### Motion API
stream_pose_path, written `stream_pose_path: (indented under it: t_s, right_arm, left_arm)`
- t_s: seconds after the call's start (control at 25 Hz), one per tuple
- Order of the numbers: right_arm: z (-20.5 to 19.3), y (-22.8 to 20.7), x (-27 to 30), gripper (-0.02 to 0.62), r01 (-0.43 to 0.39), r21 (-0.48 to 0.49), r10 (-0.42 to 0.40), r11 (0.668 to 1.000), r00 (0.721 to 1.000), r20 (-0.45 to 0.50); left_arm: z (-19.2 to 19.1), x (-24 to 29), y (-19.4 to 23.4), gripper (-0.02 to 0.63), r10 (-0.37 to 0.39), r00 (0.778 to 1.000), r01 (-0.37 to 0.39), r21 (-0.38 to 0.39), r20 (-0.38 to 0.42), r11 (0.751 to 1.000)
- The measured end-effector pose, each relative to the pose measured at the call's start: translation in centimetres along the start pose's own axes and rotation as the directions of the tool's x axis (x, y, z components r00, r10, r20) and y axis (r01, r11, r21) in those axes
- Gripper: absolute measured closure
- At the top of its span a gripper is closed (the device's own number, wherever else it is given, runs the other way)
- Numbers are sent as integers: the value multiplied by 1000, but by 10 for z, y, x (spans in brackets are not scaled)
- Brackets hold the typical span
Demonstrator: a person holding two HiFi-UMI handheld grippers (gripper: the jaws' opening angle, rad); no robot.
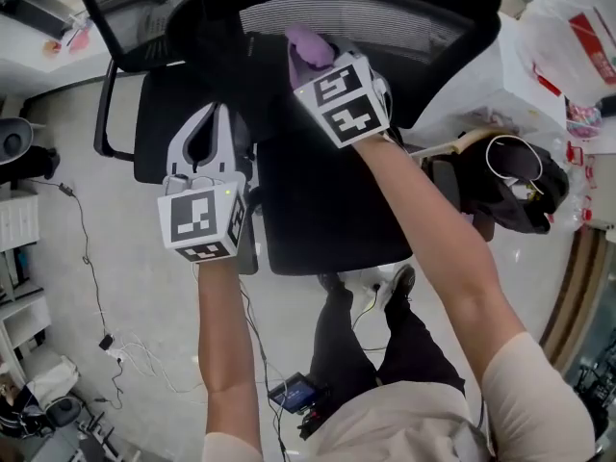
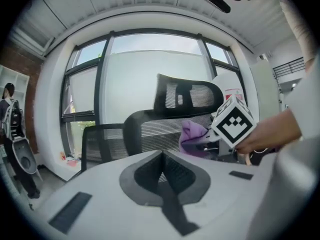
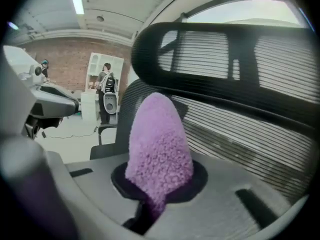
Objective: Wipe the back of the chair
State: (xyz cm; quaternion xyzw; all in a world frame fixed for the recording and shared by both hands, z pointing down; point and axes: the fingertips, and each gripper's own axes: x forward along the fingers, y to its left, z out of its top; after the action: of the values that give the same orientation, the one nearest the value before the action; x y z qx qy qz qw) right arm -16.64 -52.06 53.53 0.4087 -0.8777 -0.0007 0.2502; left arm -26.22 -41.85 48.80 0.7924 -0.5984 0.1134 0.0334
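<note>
Left side first: the left tool [image 1: 217, 114] is seen pinched fully shut on nothing, held over the left edge of the black seat [image 1: 322, 210]. The right tool [image 1: 318, 61] is clenched on a fuzzy purple cloth [image 3: 159, 144], raised right at the chair back [image 1: 385, 17]. That back is black-framed striped mesh, directly ahead; actual contact can't be made out tbh.

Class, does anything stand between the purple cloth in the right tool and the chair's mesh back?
Nothing visible does. The purple cloth, clamped in the right tool, faces the mesh chair back directly; the left tool sits off to one side.
</note>
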Motion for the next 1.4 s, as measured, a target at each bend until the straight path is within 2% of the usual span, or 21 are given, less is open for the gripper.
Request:
stream_pose_path:
  t_s: [0.12, 0.24, 0.4, 0.56, 0.72, 0.96, 1.2, 1.28, 1.4]
  right_arm:
    - [21, 60, 37, 571, -83, -28, 83, 996, 997, 5]
    - [34, 91, 59, 571, -115, -39, 115, 993, 993, 3]
    - [40, 102, 64, 571, -121, -58, 121, 991, 993, 4]
    - [35, 91, 56, 571, -112, -56, 113, 992, 994, 2]
    - [16, 47, 33, 572, -63, -29, 63, 998, 998, -6]
    - [-54, -75, -37, 571, 90, 33, -88, 995, 995, -49]
    - [-129, -184, -118, 571, 268, 113, -254, 957, 959, -130]
    - [-146, -204, -136, 571, 310, 133, -289, 941, 945, -155]
    - [-159, -219, -151, 571, 331, 143, -305, 933, 936, -175]
  left_arm:
    - [-15, -22, 39, 600, 51, 999, -51, -12, -14, 999]
    - [-25, -41, 66, 600, 86, 996, -86, -22, -25, 996]
    - [-32, -49, 84, 600, 102, 994, -103, -35, -32, 994]
    - [-27, -36, 68, 600, 72, 997, -73, -31, -24, 997]
    - [-16, -6, 33, 600, 10, 1000, -10, -14, -21, 1000]
    - [3, 52, -65, 600, -120, 993, 120, 20, -8, 993]
    - [12, 88, -173, 600, -259, 966, 260, 39, -16, 965]
    - [12, 94, -194, 600, -283, 959, 284, 41, -18, 958]
    - [12, 98, -213, 600, -299, 954, 300, 41, -23, 953]
